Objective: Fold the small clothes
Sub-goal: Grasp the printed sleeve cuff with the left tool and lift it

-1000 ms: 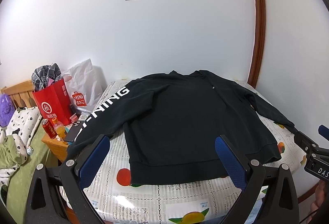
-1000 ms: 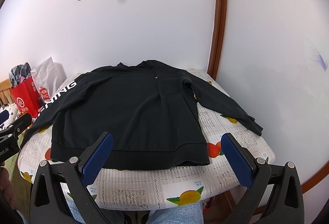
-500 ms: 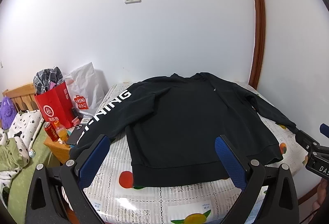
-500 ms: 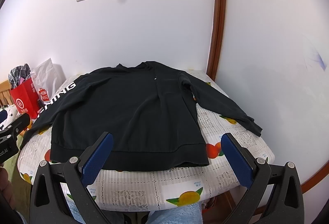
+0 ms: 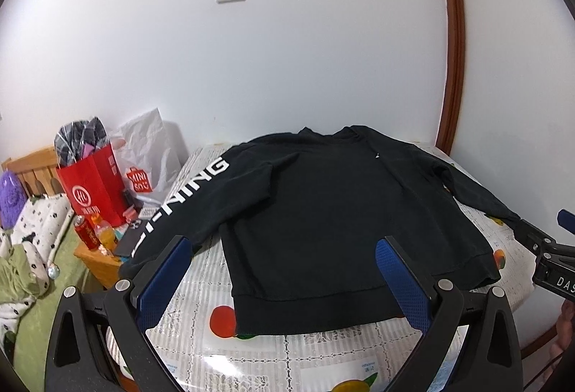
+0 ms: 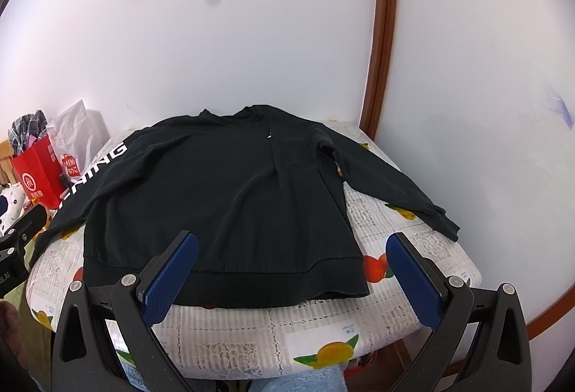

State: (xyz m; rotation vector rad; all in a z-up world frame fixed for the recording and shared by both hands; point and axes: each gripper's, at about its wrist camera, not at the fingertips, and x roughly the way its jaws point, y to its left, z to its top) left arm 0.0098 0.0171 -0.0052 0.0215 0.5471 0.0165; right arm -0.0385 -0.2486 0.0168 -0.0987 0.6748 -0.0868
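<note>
A black long-sleeved sweatshirt [image 5: 334, 208] [image 6: 222, 190] lies flat on the table, hem toward me and both sleeves spread out. White lettering runs down its left sleeve [image 5: 179, 201], whose cuff hangs over the table's left edge. The right sleeve [image 6: 391, 183] stretches to the table's right edge. My left gripper [image 5: 284, 251] hovers open above the near hem, holding nothing. My right gripper [image 6: 291, 248] is open too, above the hem's right part, also empty.
The table [image 6: 251, 341] wears a white cloth with fruit prints and stands against a white wall. To its left are a red paper bag [image 5: 93, 190], a white plastic bag [image 5: 151, 154], cans and bottles on a wooden stand [image 5: 97, 259]. A wooden door frame [image 6: 381, 32] rises behind.
Both grippers have lifted and drawn back a little, so the sweatshirt sits slightly lower and farther in each view. The sweatshirt has not moved.
</note>
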